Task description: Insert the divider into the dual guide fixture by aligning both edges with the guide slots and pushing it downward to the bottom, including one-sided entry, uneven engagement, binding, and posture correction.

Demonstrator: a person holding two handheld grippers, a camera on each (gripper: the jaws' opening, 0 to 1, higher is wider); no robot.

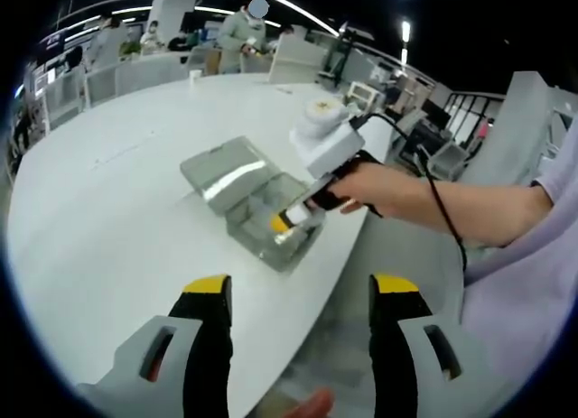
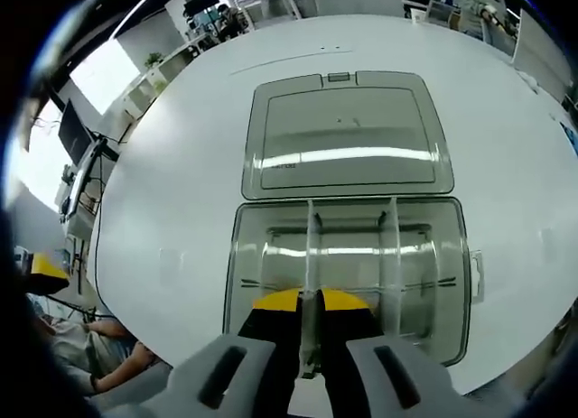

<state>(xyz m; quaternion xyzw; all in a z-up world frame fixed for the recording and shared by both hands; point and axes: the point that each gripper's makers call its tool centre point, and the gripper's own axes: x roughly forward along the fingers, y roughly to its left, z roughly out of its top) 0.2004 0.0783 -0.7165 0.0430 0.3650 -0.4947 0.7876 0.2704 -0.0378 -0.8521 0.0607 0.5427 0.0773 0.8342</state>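
Observation:
A clear plastic box point(image 2: 452, 283), the guide fixture, sits near the white table's edge with its lid point(image 2: 348, 138) laid open flat beyond it. A thin clear divider point(image 2: 310, 242) stands edge-on across the box's left half, and my right gripper point(image 2: 310, 308) is shut on its near end at the front wall. A second divider point(image 2: 394, 246) stands to the right of it. In the left gripper view, the box point(image 1: 248, 206) lies ahead with the right gripper point(image 1: 296, 218) held by a hand over its near corner. My left gripper point(image 1: 300, 292) hangs open off the table's edge, holding nothing.
The white table point(image 1: 117, 192) is wide and round-edged; its rim point(image 1: 334, 283) runs just beyond my left jaws. The person's forearm and cable point(image 1: 433, 197) cross from the right. Chairs and a standing person point(image 1: 242, 30) are at the far side. A roll point(image 1: 323, 111) rests behind.

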